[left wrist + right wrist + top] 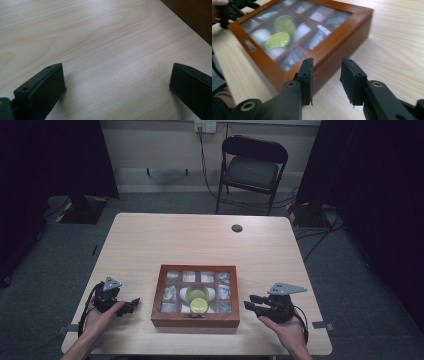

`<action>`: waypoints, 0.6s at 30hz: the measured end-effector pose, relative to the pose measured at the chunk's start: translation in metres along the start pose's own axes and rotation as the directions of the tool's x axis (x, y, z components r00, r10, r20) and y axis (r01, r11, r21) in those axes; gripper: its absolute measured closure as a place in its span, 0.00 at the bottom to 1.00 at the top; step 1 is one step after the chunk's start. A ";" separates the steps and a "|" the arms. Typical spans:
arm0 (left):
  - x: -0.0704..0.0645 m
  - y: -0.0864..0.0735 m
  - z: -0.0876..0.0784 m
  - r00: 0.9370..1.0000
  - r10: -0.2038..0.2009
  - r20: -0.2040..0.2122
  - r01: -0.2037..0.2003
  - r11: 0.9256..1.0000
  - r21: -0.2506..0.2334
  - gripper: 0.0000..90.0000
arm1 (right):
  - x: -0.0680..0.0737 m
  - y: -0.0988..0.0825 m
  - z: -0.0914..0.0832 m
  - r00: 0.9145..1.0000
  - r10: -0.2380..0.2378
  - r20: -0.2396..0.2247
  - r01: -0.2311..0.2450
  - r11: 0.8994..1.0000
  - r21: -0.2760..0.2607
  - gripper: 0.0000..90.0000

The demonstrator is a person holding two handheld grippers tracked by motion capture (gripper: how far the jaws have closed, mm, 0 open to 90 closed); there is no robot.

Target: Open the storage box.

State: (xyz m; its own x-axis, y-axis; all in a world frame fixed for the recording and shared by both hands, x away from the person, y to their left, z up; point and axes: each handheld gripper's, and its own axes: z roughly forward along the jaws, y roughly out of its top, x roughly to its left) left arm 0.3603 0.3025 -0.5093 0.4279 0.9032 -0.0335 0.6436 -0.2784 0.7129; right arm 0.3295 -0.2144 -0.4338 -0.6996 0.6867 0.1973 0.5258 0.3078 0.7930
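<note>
A wooden box [195, 322] with a glass lid lies shut near the table's front edge. Through the glass I see compartments with small packets and white cups with green tops [198, 304]. A brass latch [249, 44] sits on its front wall. My left gripper [131, 306] rests left of the box, its jaws wide open over bare table [117, 85]. My right gripper [251, 302] hovers just right of the box, pointing at it. In the right gripper view its jaws [327, 75] stand apart with nothing between them, close to the box's near corner [342, 47].
The light wooden table [200, 245] has a cable hole [237, 228] near its far edge. A black folding chair [252, 170] stands behind the table, with cables on the floor. Dark curtains hang at both sides.
</note>
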 end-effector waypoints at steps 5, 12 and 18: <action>0.000 0.000 0.000 1.000 0.000 0.000 0.000 1.000 0.000 0.00 | 0.009 0.008 0.005 0.998 -0.028 -0.048 0.028 1.000 0.007 0.70; 0.000 0.000 0.000 1.000 0.000 0.000 0.000 1.000 0.000 0.00 | 0.020 0.024 0.018 0.995 -0.063 -0.080 0.065 0.998 0.018 0.67; 0.000 0.000 0.000 1.000 0.000 0.000 0.000 1.000 0.000 0.00 | 0.030 0.036 0.030 0.990 -0.087 -0.109 0.090 0.996 0.020 0.65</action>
State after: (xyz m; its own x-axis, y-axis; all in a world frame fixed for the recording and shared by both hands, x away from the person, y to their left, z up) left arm 0.3603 0.3025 -0.5093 0.4277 0.9033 -0.0335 0.6437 -0.2783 0.7129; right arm 0.3418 -0.1630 -0.4166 -0.7915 0.5812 0.1893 0.4703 0.3813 0.7959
